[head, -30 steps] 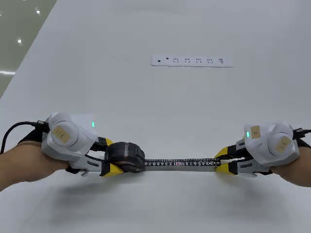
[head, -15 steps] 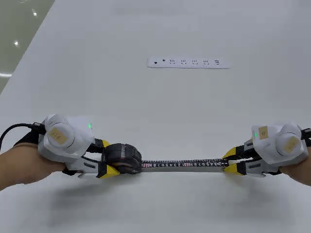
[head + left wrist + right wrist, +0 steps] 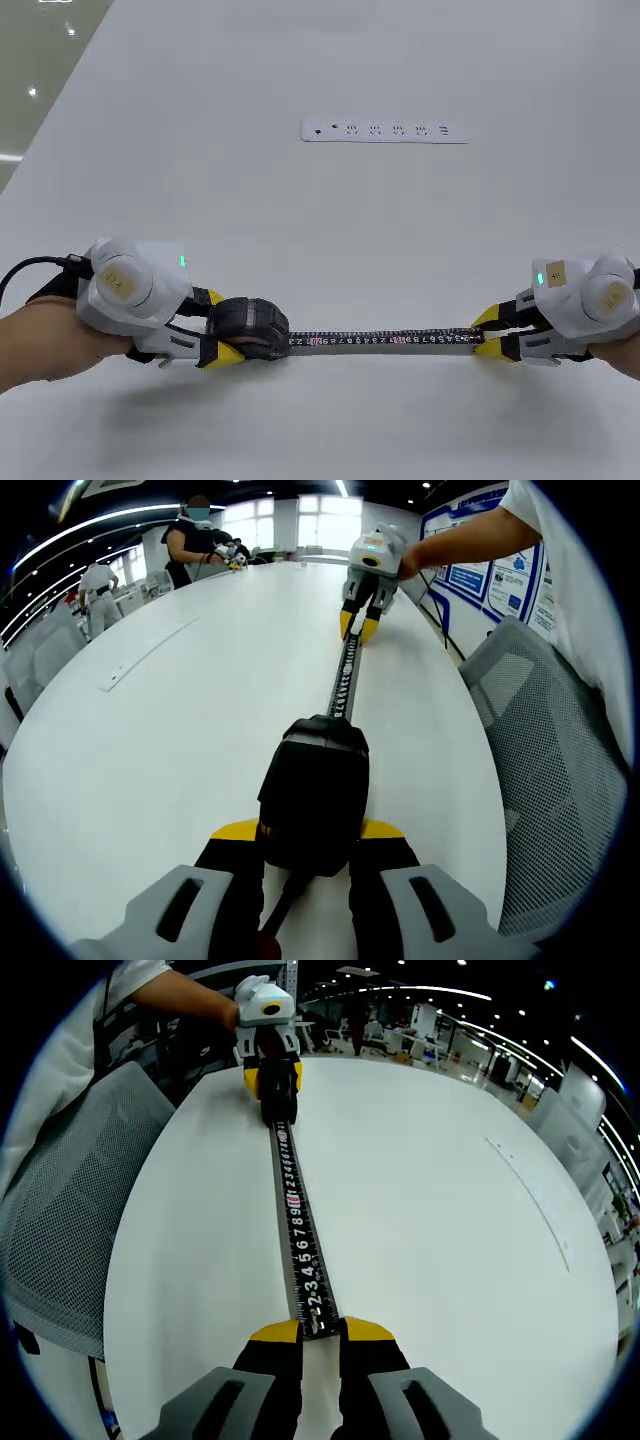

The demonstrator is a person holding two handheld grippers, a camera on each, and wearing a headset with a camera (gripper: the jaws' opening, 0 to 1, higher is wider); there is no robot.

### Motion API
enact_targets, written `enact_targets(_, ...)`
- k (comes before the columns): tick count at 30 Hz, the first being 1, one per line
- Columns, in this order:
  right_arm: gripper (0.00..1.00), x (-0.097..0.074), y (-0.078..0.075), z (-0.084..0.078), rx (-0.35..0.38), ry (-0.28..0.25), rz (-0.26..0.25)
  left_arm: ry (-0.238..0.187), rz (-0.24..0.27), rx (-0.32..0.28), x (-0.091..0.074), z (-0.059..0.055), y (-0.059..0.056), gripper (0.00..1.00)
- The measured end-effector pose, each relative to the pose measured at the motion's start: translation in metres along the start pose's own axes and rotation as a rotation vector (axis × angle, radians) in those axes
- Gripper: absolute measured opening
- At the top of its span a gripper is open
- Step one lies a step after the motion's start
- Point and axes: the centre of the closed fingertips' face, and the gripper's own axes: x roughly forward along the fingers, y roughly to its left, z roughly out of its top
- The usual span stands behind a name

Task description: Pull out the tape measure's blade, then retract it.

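Blade (image 3: 390, 339) drawn out, long axis running left-right across table (image 3: 330, 230), case (image 3: 250, 328) at left end. Case clamped in left gripper (image 3: 222, 325); blade tip pinched by right gripper (image 3: 488, 333). Retract likely means walking right end straight back along that axis toward case. Right gripper view: numerals readable, tip between jaws. Left gripper view: case top, blade receding toward right gripper.

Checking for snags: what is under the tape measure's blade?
Bare white table shows under the blade. The right gripper's jaws cover its tip; the case in the left gripper hides its inner end.
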Motion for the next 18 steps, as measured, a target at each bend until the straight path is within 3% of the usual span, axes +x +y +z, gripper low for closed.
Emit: enact_targets(18, 0.1, -0.0017, -0.0032, -0.0072, 0.004, 0.01, -0.001, 0.001, 0.001, 0.0, 0.0004, 0.0005, -0.0006, 0.27)
